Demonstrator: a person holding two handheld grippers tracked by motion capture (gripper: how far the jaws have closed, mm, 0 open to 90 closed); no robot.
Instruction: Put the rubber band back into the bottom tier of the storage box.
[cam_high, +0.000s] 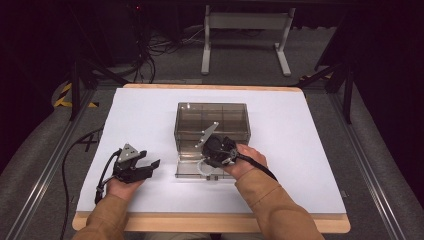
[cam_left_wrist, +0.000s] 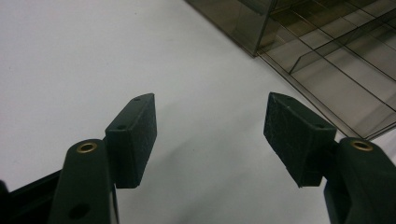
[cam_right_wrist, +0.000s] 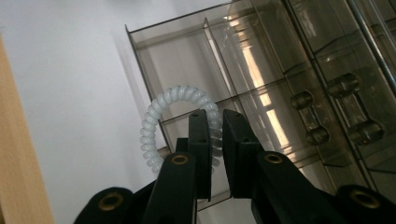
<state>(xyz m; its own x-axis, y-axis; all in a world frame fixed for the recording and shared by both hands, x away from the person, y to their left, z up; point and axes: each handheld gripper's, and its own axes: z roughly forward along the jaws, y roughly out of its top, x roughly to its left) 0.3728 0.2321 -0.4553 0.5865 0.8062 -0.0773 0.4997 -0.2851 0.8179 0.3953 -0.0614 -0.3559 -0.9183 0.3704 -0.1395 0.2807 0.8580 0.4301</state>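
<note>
A smoky clear plastic box (cam_high: 212, 120) stands mid-table, its partitioned drawer (cam_high: 190, 171) pulled out toward me. My right gripper (cam_high: 209, 159) hovers over that drawer, shut on a white spiral hair tie (cam_right_wrist: 156, 114); the coil loops out to the left of the pinching jaws, above the drawer's compartments (cam_right_wrist: 187, 60). The hair tie (cam_high: 202, 167) shows faintly white under the gripper in the high view. My left gripper (cam_high: 150, 159) rests on the white sheet left of the box, open, with nothing between its pads (cam_left_wrist: 135, 135). The drawer's corner (cam_left_wrist: 327, 60) lies ahead to its right.
A white sheet (cam_high: 300, 130) covers the wooden table (cam_high: 210, 222). Clear dumbbell-shaped knobs (cam_right_wrist: 350, 107) show on the box beside the drawer. Cables trail from each gripper. A white table frame (cam_high: 245, 35) and dark floor lie beyond the far edge.
</note>
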